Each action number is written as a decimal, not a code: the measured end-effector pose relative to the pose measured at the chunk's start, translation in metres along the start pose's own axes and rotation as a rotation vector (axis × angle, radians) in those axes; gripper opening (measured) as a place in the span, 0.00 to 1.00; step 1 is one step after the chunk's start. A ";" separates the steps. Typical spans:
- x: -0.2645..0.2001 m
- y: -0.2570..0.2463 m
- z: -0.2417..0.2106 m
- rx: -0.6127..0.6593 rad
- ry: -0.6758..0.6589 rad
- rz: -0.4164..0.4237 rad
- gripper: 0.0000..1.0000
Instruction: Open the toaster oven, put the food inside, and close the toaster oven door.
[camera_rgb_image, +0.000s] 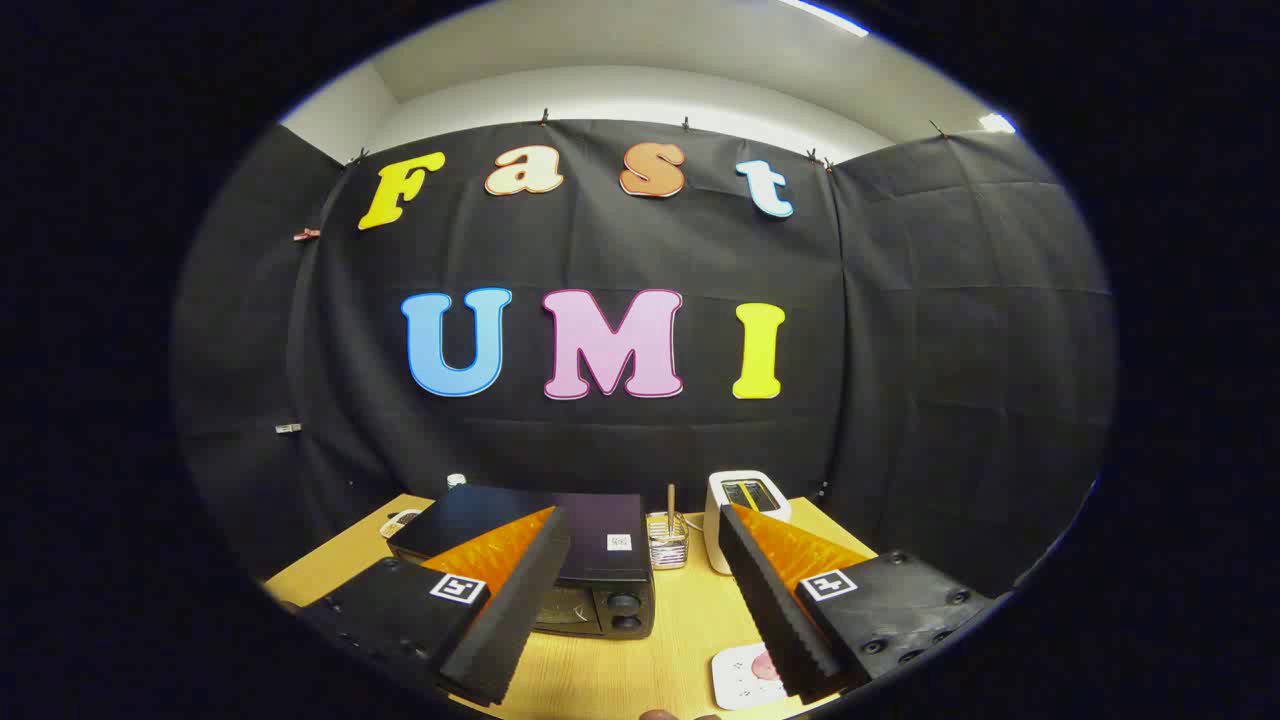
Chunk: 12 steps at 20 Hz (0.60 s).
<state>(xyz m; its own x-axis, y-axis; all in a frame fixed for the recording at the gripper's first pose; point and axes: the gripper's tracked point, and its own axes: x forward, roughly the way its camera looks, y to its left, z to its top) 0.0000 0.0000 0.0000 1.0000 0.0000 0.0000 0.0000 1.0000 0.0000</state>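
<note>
Gripper view: tongs (640, 600) spread wide, holding nothing, above the closed toaster oven (560, 560); no writing legible.

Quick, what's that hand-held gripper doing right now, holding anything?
Hand-held gripper: open, holding nothing, fingers spread above the table ahead of the toaster oven.

The left finger (520, 590) covers much of the toaster oven (560, 560), so its door barely shows. The right finger (770, 600) hides part of the white plate (740, 675) and whatever pink lies on it. The thing standing in the wire holder (667, 540) beyond the fingers is too small to tell.
</note>
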 end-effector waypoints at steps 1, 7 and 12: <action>-0.001 0.002 0.000 -0.002 -0.003 -0.001 0.98; -0.001 0.005 -0.003 0.003 -0.003 -0.008 0.98; 0.000 0.009 -0.005 0.004 -0.007 -0.013 0.98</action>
<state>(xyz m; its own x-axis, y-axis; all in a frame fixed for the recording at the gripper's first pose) 0.0000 0.0092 -0.0054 0.9999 -0.0129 0.0068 0.0129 0.9999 0.0038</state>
